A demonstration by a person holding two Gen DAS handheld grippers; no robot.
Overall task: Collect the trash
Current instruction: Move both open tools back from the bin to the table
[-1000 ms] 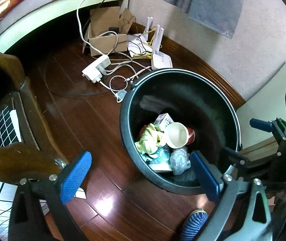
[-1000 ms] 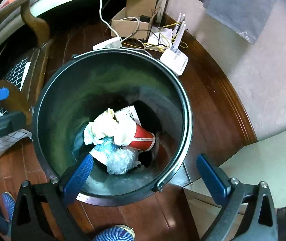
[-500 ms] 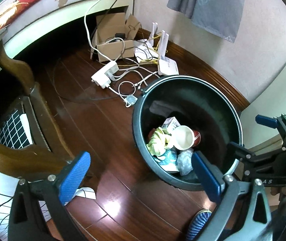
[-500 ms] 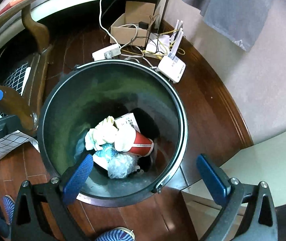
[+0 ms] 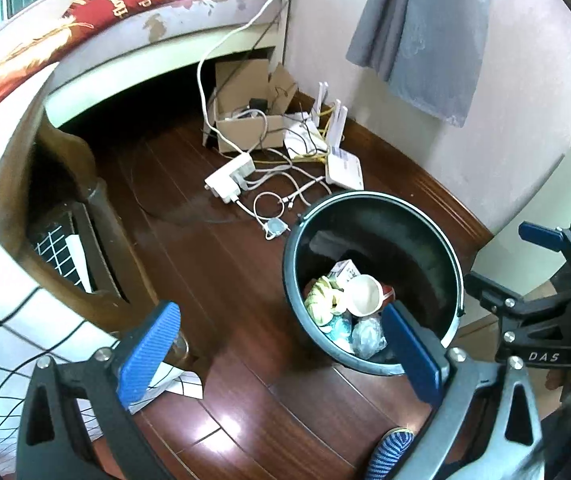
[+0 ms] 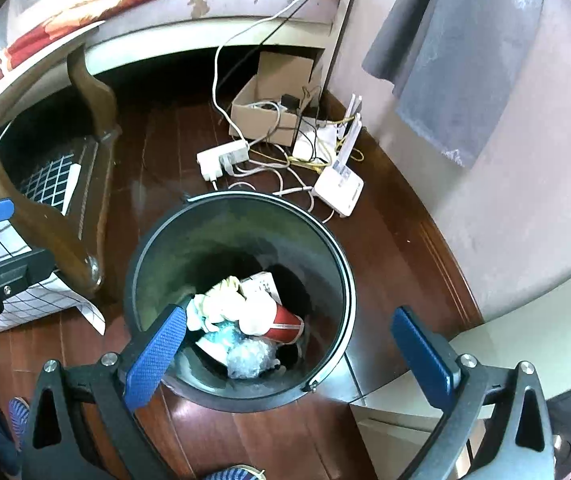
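A dark round trash bin (image 5: pixel 437 240) (image 6: pixel 153 264) stands on the wooden floor. Inside lie a red and white paper cup (image 5: pixel 363 290) (image 6: pixel 285 322), crumpled yellowish tissue (image 5: pixel 321 294) (image 6: pixel 217 306), a small white box (image 5: pixel 345 270) (image 6: pixel 261 282) and clear plastic wrap (image 5: pixel 367 332) (image 6: pixel 251 358). My left gripper (image 5: pixel 281 354) is open and empty, high above the floor just left of the bin. My right gripper (image 6: pixel 289 354) is open and empty, above the bin's near side.
A cardboard box (image 5: pixel 245 120) (image 6: pixel 269 92), power strip (image 5: pixel 229 178) (image 6: pixel 221 156), white router (image 5: pixel 343 166) (image 6: pixel 339 188) and cables lie beyond the bin. A wooden chair leg (image 5: pixel 85 208) (image 6: pixel 97 120) stands left. A pale cabinet (image 6: pixel 485 360) is right. A grey cloth (image 5: pixel 425 32) hangs on the wall.
Both grippers have risen and pulled back from the bin, which looks smaller and lower in both views. The trash inside has not moved. Both grippers stay open.
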